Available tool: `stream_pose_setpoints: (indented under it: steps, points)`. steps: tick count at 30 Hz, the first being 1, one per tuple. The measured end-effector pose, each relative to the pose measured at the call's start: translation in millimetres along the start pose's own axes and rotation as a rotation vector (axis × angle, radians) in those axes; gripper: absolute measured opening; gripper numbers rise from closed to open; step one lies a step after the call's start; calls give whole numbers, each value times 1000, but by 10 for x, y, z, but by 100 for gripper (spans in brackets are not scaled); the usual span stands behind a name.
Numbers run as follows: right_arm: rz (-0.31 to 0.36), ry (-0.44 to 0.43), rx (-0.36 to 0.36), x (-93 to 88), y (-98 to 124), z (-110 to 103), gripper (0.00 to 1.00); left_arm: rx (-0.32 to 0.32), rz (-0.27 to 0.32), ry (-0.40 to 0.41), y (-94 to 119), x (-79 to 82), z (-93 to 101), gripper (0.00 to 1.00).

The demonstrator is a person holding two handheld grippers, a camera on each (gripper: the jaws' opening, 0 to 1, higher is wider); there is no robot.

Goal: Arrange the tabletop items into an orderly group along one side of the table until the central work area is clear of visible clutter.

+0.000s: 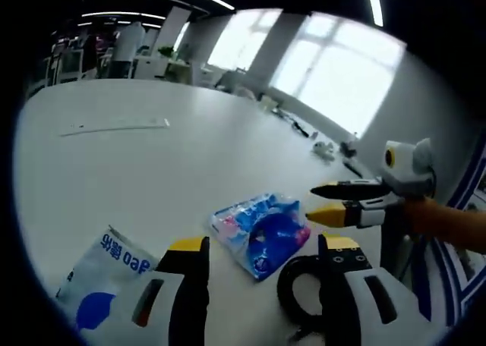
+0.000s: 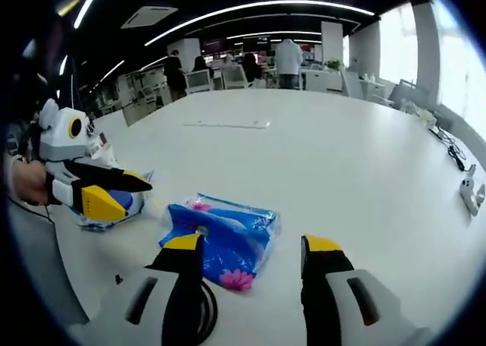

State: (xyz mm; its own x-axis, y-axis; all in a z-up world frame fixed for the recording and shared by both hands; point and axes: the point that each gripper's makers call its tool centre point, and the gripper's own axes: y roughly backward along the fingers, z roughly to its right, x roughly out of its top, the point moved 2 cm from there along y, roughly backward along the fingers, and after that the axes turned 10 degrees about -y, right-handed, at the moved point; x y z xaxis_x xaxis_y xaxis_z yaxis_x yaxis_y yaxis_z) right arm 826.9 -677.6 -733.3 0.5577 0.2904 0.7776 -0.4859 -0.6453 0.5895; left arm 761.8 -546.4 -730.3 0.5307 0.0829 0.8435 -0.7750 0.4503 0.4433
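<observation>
Both grippers are parted, holding nothing. Left gripper (image 1: 262, 249) hovers over blue-pink tissue pack (image 1: 260, 231) mid-table (image 1: 152, 171); white-blue pouch (image 1: 102, 274) lies beside it. Right gripper (image 2: 254, 246) faces the same pack; black cable coil (image 1: 300, 293) is nearby.

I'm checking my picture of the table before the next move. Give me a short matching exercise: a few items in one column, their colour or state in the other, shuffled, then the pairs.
Things:
1. tissue pack
2. white pouch
3. coiled cable
4. left gripper

Colour or state:
A. black, a loop on the table
B. open, holding nothing
C. blue and pink, lying flat
D. white with blue print

Pairs: 1-C, 2-D, 3-A, 4-B
</observation>
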Motion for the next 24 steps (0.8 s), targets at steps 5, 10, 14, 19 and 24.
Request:
stream_pose_setpoints:
  steps: [5,10,14,19,24]
  points:
    - [10,8,14,71,-22,-83,46,19,4,7,115,-5,-40,52]
    - [13,31,45,144,-71,-241,44,29,16,14,253,31,-39,50]
    - [19,34,78,233,-159,-394,41,47,26,12,371,32,-97,51]
    - [16,63,119,314,-284,-582,40,90,31,32,533,-17,-207,50]
    - [13,89,159,385,-408,-755,39,131,45,54,686,-36,-344,48]
